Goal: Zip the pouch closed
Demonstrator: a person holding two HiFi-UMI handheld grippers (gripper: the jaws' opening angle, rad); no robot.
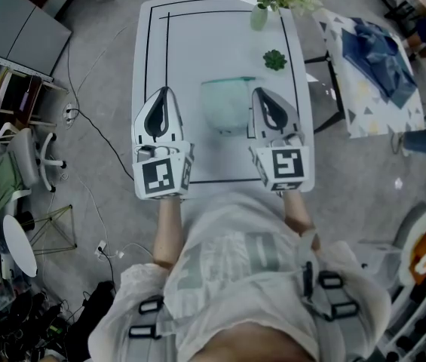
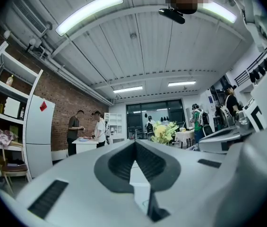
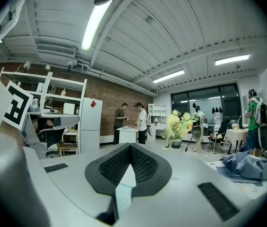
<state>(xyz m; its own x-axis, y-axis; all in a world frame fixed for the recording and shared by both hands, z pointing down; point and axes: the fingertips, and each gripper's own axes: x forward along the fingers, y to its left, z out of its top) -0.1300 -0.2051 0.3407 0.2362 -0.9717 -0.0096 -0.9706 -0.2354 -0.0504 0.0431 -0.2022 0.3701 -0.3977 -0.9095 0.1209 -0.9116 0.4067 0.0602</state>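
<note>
A pale green pouch (image 1: 228, 105) lies in the middle of the white table (image 1: 197, 44). My left gripper (image 1: 163, 91) hovers just left of it, and my right gripper (image 1: 258, 91) just right of it. Both point away from me across the table, level, and neither touches the pouch. The pads of both are pressed together with nothing between them. In the left gripper view the left gripper (image 2: 134, 142) shows only the room beyond its tips. In the right gripper view a pale green sliver shows through the slot below the right gripper (image 3: 130, 146).
A vase of yellow flowers (image 1: 260, 13) and a small green plant (image 1: 274, 59) stand at the table's far right. A second table with a blue cloth (image 1: 382, 59) is off to the right. Shelves, a chair and cables crowd the floor on the left.
</note>
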